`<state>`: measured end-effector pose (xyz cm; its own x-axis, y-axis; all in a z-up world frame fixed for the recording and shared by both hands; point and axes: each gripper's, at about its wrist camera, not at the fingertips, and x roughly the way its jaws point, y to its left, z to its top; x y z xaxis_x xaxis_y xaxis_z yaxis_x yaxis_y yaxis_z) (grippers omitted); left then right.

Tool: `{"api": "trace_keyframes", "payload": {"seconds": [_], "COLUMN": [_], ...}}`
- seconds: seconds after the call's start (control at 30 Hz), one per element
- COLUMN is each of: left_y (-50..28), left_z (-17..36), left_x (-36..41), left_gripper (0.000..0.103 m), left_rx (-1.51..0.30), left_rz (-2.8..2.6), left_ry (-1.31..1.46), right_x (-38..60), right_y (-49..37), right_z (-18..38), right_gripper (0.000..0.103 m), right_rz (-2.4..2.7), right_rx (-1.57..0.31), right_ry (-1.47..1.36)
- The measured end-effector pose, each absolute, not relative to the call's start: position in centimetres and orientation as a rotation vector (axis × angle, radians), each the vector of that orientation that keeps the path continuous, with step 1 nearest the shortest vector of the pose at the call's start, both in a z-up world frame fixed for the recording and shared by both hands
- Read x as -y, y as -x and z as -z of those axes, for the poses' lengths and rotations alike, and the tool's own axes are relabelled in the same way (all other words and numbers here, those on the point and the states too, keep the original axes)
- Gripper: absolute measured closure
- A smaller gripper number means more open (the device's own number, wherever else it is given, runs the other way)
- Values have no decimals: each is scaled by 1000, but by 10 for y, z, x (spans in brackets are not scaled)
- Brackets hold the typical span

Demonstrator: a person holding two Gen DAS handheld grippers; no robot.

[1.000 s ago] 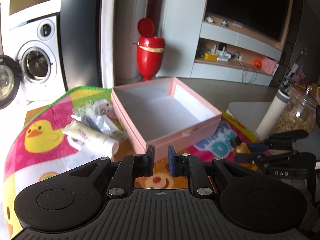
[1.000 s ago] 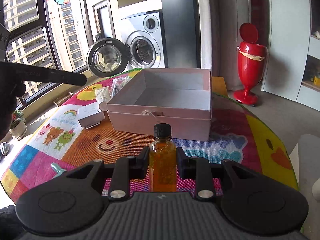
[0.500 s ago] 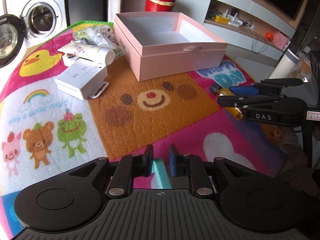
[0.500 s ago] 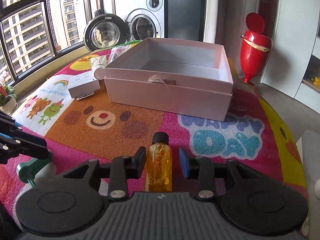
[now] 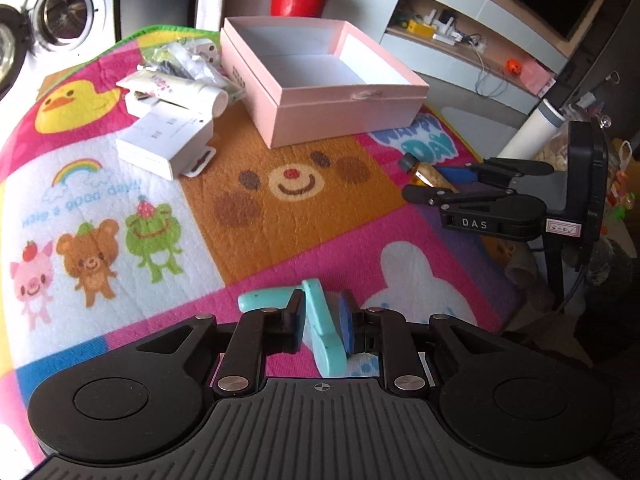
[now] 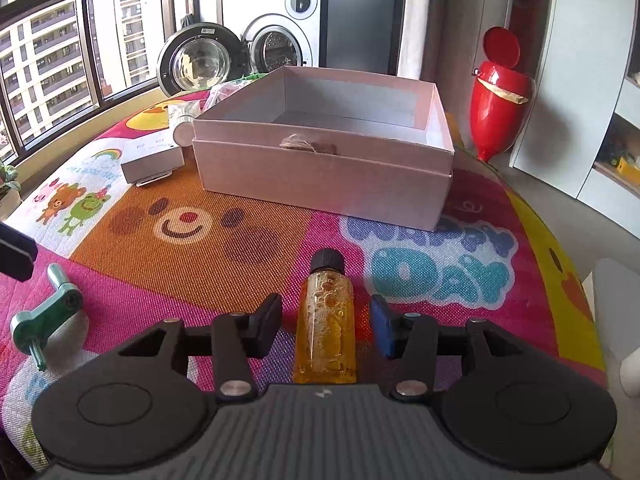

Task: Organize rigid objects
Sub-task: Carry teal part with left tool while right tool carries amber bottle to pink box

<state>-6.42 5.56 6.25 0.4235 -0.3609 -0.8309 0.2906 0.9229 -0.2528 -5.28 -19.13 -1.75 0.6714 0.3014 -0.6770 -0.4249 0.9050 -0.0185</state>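
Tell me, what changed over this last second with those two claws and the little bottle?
The right claw opened and let go of the amber bottle, which now lies on the mat between its fingers. The left claw dropped toward the mat and now straddles the teal crank handle. The pink box and the white items beside it stayed put.

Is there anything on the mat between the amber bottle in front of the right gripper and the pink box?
Nothing visible. The amber bottle lies between the open fingers of the right gripper, and only bare play mat lies between it and the pink box. The white carton sits off to the box's left.
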Motion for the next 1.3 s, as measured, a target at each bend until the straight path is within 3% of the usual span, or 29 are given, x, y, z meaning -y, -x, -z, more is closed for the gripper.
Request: {"api": "trace_keyframes", "payload": {"seconds": [0.2, 0.4, 0.6, 0.7, 0.9, 1.3], "left_y": [58, 34, 21, 18, 24, 29], "left_z": [-33, -26, -17, -17, -14, -31], "left_x": [-28, -5, 7, 5, 15, -11], "left_gripper": [81, 82, 79, 62, 43, 46], "left_rx": [-1084, -855, -823, -844, -826, -732], "left_rz": [380, 391, 455, 489, 498, 359], "left_ry": [-27, -141, -179, -118, -124, -51], "right_x": [189, 192, 196, 198, 200, 200], "right_y": [55, 59, 57, 56, 56, 57], "right_z": [18, 20, 22, 24, 26, 28], "right_gripper": [56, 55, 45, 42, 40, 38], "right_rz": [-408, -396, -383, -381, -379, -376], "right_rx": [-719, -690, -681, -680, -674, -666], "right_ry": [191, 209, 195, 172, 151, 142]}}
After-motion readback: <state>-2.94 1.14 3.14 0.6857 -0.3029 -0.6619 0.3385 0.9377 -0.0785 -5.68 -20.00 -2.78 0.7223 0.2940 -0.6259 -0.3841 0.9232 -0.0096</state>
